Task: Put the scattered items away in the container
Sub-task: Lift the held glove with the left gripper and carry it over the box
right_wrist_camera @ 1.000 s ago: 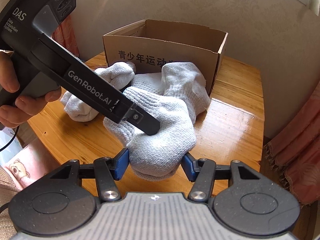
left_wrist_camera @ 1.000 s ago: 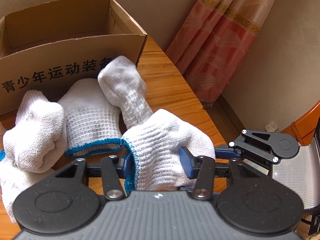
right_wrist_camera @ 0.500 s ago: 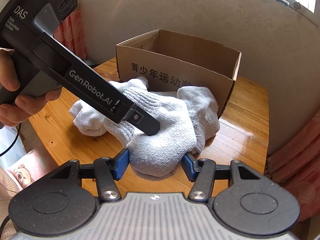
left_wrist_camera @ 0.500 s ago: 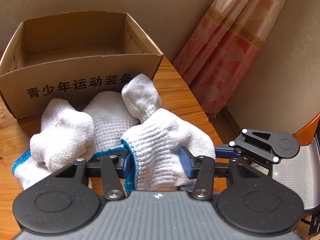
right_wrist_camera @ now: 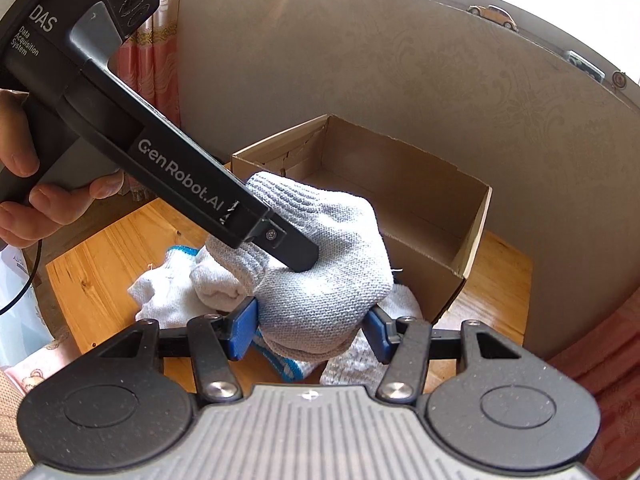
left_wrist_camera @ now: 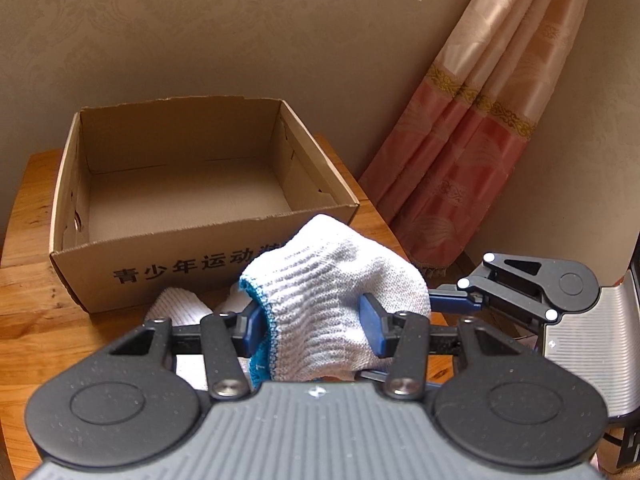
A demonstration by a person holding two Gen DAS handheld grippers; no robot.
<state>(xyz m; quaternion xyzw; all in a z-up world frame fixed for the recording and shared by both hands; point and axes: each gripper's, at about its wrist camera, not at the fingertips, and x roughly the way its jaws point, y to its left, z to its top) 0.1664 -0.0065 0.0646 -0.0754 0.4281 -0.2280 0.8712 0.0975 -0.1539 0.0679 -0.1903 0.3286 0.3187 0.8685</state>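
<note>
An open cardboard box [left_wrist_camera: 160, 272] with printed characters stands on the round wooden table [left_wrist_camera: 36, 320]; its inside looks bare. My left gripper [left_wrist_camera: 314, 328] is shut on a white knit glove [left_wrist_camera: 332, 280] with a blue cuff, held up in front of the box at about rim height. The right gripper's fingers [left_wrist_camera: 452, 303] reach into the same bunch from the right. In the right wrist view my right gripper [right_wrist_camera: 312, 332] is shut on the glove bunch [right_wrist_camera: 328, 280], and the left gripper's finger [right_wrist_camera: 296, 254] presses into it from above. More gloves [right_wrist_camera: 160, 296] hang below.
The box [right_wrist_camera: 476, 232] sits near the wall at the table's far side. A pink curtain [left_wrist_camera: 460, 160] hangs right of the table. A hand [right_wrist_camera: 24, 200] holds the left gripper's handle. Bare table [right_wrist_camera: 100, 272] lies left of the gloves.
Both grippers have lifted the glove bunch off the table, from low against the box's front wall up to about rim height. The box's inside has come into view.
</note>
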